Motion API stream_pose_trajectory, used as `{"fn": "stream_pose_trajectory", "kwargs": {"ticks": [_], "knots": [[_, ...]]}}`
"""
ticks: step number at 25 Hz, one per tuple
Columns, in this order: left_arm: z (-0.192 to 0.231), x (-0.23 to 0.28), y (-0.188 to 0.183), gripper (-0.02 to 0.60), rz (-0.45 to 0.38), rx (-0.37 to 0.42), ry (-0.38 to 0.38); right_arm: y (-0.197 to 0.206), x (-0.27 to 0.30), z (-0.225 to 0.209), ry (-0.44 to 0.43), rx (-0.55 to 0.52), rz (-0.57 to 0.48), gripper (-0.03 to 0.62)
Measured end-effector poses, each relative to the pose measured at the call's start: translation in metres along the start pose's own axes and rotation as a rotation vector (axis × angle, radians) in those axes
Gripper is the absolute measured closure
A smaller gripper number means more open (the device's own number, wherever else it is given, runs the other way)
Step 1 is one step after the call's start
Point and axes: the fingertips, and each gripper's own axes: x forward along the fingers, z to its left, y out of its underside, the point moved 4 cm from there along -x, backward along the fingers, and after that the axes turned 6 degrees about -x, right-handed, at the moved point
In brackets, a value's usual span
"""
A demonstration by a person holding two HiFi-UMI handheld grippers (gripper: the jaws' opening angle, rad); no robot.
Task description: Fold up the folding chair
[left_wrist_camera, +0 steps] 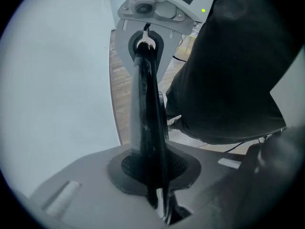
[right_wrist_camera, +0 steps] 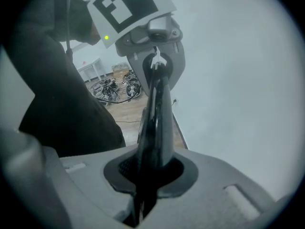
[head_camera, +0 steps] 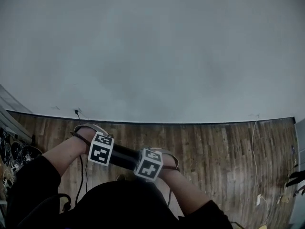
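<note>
Of the folding chair I see only a black bar (head_camera: 125, 157), held low in front of the person's dark clothing; the rest is hidden below. My left gripper (head_camera: 101, 149) and right gripper (head_camera: 148, 164) face each other at the bar's two ends. In the left gripper view the bar (left_wrist_camera: 145, 123) runs from my own jaws (left_wrist_camera: 159, 197), which are shut on it, up to the right gripper (left_wrist_camera: 145, 42). In the right gripper view the same bar (right_wrist_camera: 155, 123) leaves my shut jaws (right_wrist_camera: 143, 187) and reaches the left gripper (right_wrist_camera: 155, 63).
A plain grey wall (head_camera: 157, 51) fills the upper head view, above a wooden floor (head_camera: 214, 151). Tangled cables (head_camera: 16, 154) lie at the left and a thin cord (head_camera: 255, 161) at the right. A white rack and cable pile (right_wrist_camera: 114, 87) stand behind.
</note>
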Motion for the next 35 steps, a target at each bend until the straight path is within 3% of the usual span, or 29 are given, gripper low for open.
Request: {"fn": "stream_pose_trajectory", "kwargs": {"ticks": [8,14,23,35], "knots": [[0.032,0.001,-0.001,0.531,-0.001,-0.224,-0.003,0.006,0.001,-0.052,-0.079,-0.166,-0.020,0.545],[0.057,0.001,0.006,0.532,-0.010,-0.314,-0.023,0.002,0.004,-0.082,-0.103,-0.244,-0.015,0.545],[0.084,0.002,0.009,0.531,-0.019,-0.318,-0.036,0.004,0.008,-0.113,-0.104,-0.244,0.006,0.545],[0.122,0.003,0.053,0.529,-0.058,-0.272,-0.011,-0.030,0.027,-0.154,-0.119,-0.188,0.062,0.545]]}}
